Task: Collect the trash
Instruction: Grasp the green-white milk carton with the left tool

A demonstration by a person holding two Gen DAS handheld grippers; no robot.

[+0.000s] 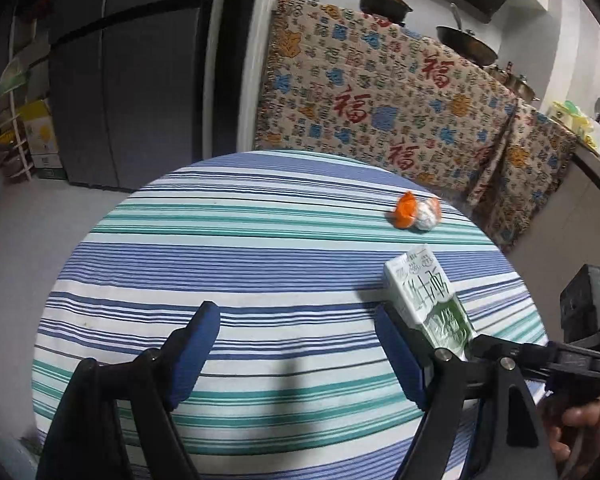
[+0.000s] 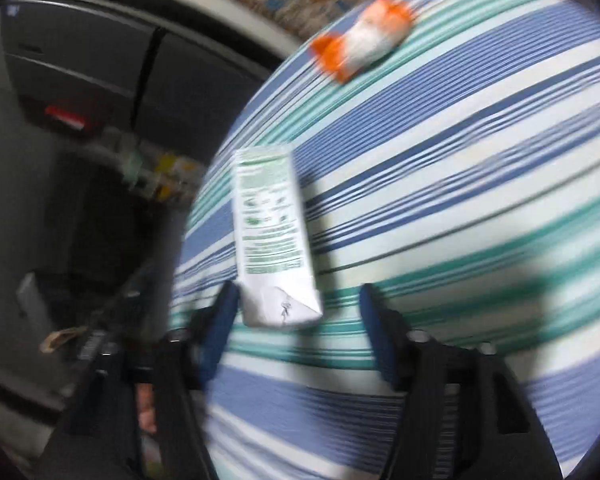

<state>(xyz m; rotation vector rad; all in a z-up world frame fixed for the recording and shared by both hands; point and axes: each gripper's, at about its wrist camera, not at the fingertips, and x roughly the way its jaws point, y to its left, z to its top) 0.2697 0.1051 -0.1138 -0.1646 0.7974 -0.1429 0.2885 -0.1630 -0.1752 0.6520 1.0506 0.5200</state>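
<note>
I'm at the pickup step. Right gripper (image 2: 296,320) is spread around the milk carton (image 2: 272,232) near the tabletop's (image 2: 460,160) edge; one pad looks to touch, the other stands apart, no grip yet. Left gripper (image 1: 296,344) open, empty. Orange wrapper (image 1: 416,212) lies toward the far edge. Next: I centre the carton, then close.

We see a round table (image 1: 260,248) draped in a blue, teal and white striped cloth. Beyond the fingertips we find an orange-and-white crumpled wrapper (image 1: 417,212); a green-and-white carton (image 1: 424,292) sits beside the left gripper's right finger (image 1: 400,356).
</note>
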